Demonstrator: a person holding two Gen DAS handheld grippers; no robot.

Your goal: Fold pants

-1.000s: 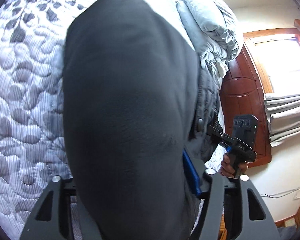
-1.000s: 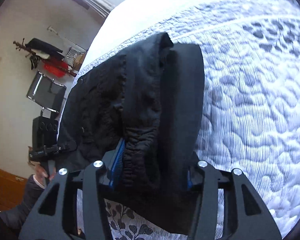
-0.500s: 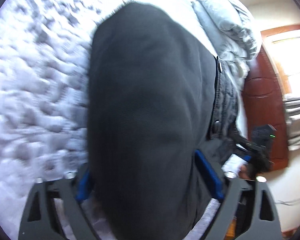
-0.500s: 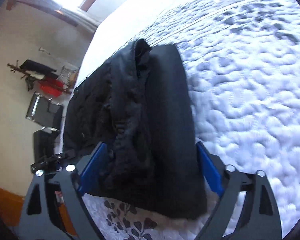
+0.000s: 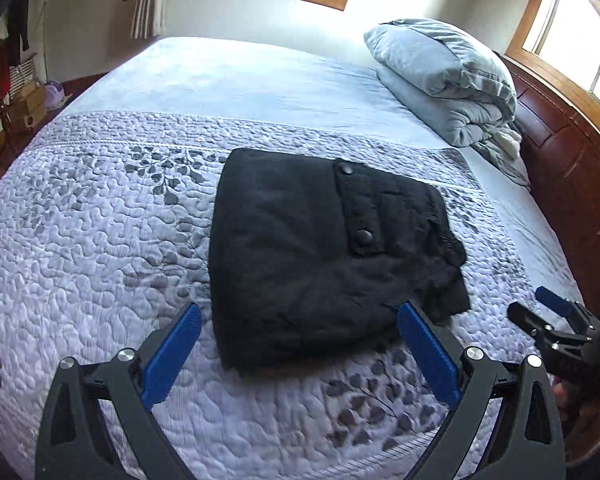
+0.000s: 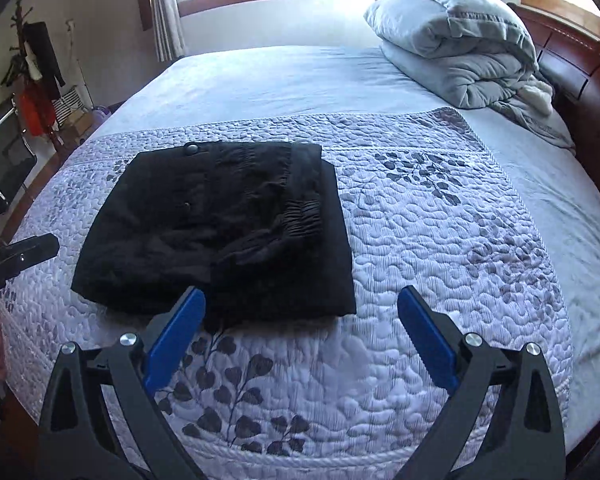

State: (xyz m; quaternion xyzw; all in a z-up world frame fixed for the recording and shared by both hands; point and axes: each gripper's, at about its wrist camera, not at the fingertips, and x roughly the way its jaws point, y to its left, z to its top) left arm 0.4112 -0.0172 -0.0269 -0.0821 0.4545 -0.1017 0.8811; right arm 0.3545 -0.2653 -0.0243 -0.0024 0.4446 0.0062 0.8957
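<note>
Pants: I saw the black pants (image 5: 324, 256) folded into a small pile on the bed (image 5: 100, 240). They lay flat on the quilted cover, near the bed's front edge and a bit toward its left side in my right camera (image 6: 220, 232). Two round snaps showed on top.
Left gripper: my left gripper (image 5: 300, 348) hung over the front edge of the bed, just in front of the pants. Its blue jaws stood wide apart and held nothing.
Right gripper: my right gripper (image 6: 302, 332) was also over the front edge, its jaws wide apart and empty. The left blue pad (image 6: 176, 336) sat just in front of the pants' near corner.
Bed cover: it was pale with gray leaf shapes, and the pants rested on it.
Blanket: a gray folded blanket (image 5: 444, 80) sat at the far right corner of the bed, well apart from the pants.
Headboard: a dark wood headboard (image 6: 580, 76) ran along the right edge.
</note>
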